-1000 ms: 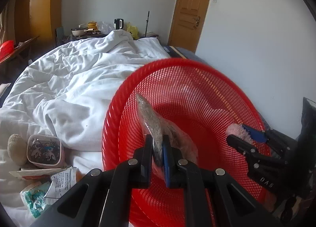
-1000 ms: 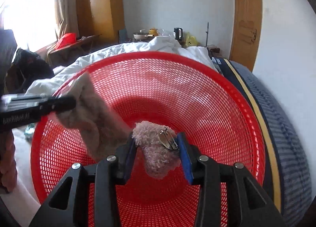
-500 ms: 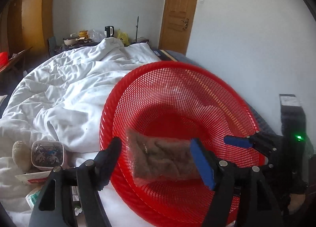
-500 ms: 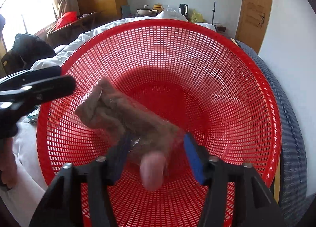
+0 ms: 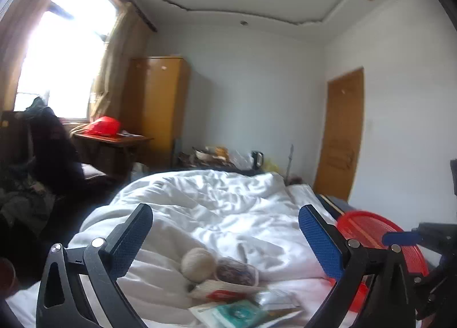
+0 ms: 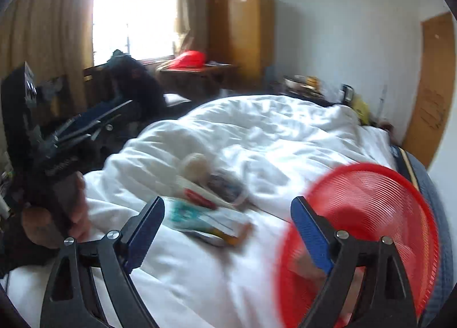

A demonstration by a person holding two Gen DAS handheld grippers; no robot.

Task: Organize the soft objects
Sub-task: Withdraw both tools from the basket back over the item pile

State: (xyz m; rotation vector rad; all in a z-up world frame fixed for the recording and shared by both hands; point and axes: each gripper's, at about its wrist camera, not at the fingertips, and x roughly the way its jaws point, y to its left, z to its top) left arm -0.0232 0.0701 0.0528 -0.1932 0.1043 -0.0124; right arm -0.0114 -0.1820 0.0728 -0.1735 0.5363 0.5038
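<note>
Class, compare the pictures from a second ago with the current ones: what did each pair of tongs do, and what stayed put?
Both tongs let go: the left tongs dropped the brown pouch and the right tongs the pink plush into the red basket. Both now stand open and empty, swung up and away from the basket toward the bed. The cream ball and the packets stayed on the white duvet.

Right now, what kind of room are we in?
Most likely a bedroom. A bed with a rumpled white duvet fills the middle, a tall wooden wardrobe stands by the curtained window, and there is a wooden door.
</note>
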